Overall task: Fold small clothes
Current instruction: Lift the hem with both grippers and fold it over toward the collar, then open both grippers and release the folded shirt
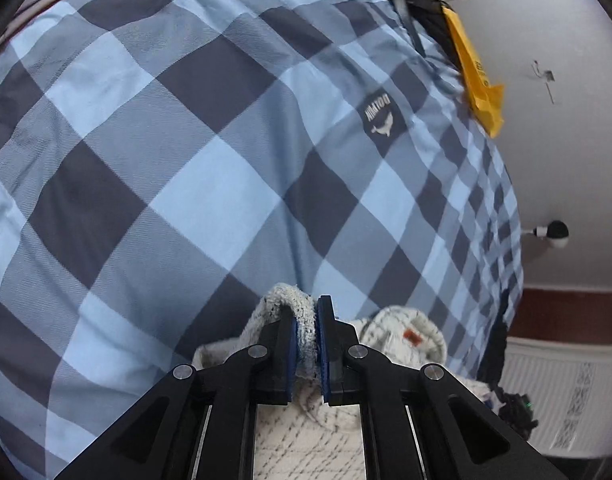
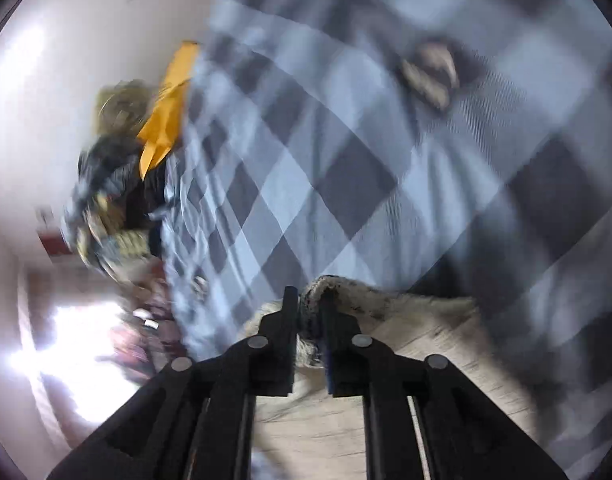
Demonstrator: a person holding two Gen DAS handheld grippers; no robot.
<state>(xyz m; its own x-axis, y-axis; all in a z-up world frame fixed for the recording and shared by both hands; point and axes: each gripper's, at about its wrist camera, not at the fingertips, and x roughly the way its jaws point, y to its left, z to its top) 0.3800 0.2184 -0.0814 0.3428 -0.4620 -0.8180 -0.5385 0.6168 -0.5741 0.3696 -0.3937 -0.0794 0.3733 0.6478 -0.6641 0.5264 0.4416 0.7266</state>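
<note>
A cream knitted garment [image 1: 306,436] with dark flecks hangs under my left gripper [image 1: 312,336], which is shut on a ribbed edge of it above the blue checked bedcover [image 1: 177,152]. A small orange tag [image 1: 410,337] shows on a bunched part of the knit to the right. In the blurred right wrist view my right gripper [image 2: 310,320] is shut on another edge of the same cream garment [image 2: 402,356], also over the checked bedcover [image 2: 346,168].
A yellow packet [image 1: 476,76] and dark clutter lie at the bed's far edge by the white wall; the packet also shows in the right wrist view [image 2: 165,108]. A small camera [image 1: 554,234] is mounted on the wall. A white radiator [image 1: 562,396] stands below.
</note>
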